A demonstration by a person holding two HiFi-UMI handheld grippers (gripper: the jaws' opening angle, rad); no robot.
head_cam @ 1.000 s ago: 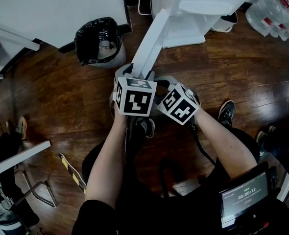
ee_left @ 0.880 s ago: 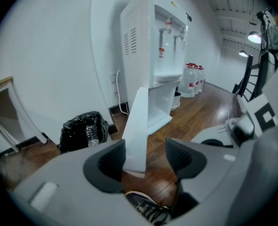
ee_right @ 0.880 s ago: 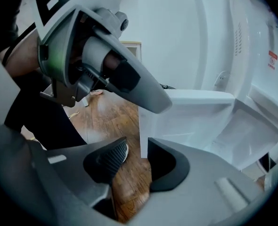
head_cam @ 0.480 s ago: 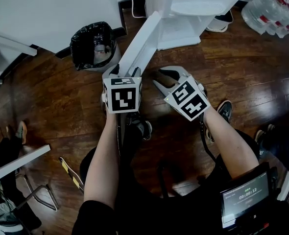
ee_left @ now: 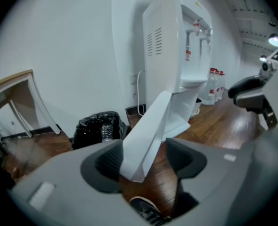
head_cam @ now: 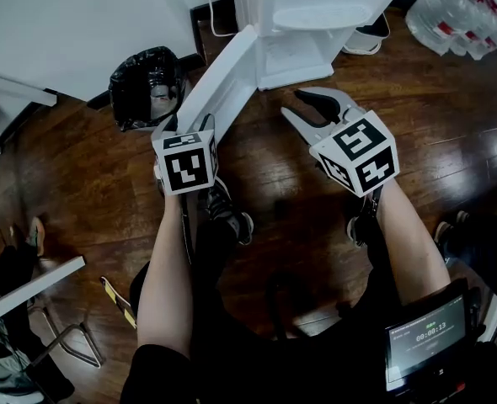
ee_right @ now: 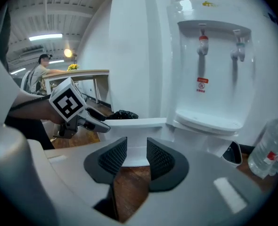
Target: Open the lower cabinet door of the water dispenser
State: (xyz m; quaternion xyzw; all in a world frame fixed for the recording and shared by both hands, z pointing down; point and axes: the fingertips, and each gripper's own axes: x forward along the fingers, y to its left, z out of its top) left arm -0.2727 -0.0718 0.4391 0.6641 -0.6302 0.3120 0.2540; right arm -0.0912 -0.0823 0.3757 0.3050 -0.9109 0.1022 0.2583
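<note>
Left gripper (ee_left: 143, 158) fingers spread around the open cabinet door (ee_left: 151, 124); right gripper (ee_right: 136, 157) fingers narrowly apart

Office, water dispenser (ee_left: 176, 55), desk (ee_left: 16, 84), lined bin (head_cam: 144, 82), strip lights (ee_right: 45, 37)

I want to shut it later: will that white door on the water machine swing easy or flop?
The cabinet door probably swings easily: it hangs wide open from the water dispenser. It looks flat and straight, so likely stiff, not floppy. It seems thin, so probably light; only its edge sits between the jaws of the left gripper.
</note>
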